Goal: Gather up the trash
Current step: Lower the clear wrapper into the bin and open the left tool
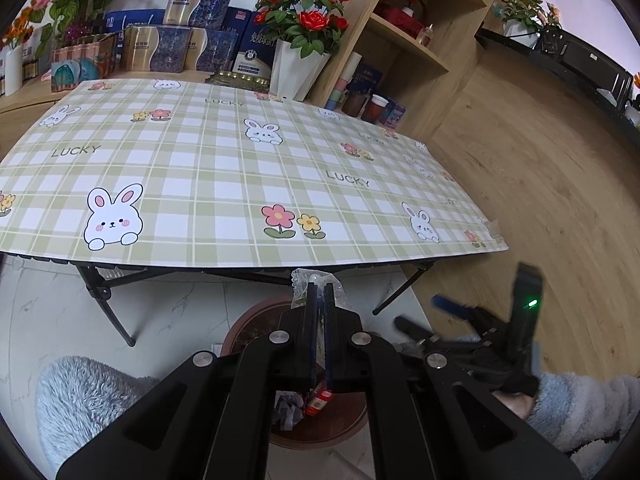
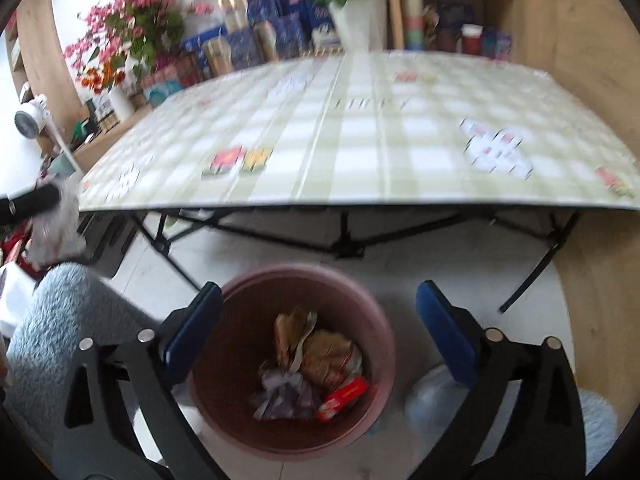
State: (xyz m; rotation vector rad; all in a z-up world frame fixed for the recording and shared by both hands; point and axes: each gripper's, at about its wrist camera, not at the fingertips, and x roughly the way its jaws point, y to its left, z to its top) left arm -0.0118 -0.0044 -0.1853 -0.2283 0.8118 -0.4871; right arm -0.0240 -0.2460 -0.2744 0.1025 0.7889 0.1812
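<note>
My left gripper [image 1: 319,292] is shut on a clear plastic wrapper [image 1: 301,285], held above the pink trash bin [image 1: 256,316] on the floor in front of the table. In the right wrist view the bin [image 2: 360,288] holds several pieces of trash: brown wrappers [image 2: 320,344], crumpled paper [image 2: 280,394] and a red packet [image 2: 344,396]. My right gripper [image 2: 318,320] is open and empty over the bin's mouth. The left gripper with its wrapper [image 2: 56,216] shows blurred at the left edge of that view.
A folding table with a green checked bunny cloth [image 1: 224,184] stands just beyond the bin. Boxes [image 1: 176,44] and a vase of red roses [image 1: 296,56] line the back. A wooden shelf [image 1: 408,40] stands at the right. Grey fluffy sleeves [image 1: 80,392] flank the grippers.
</note>
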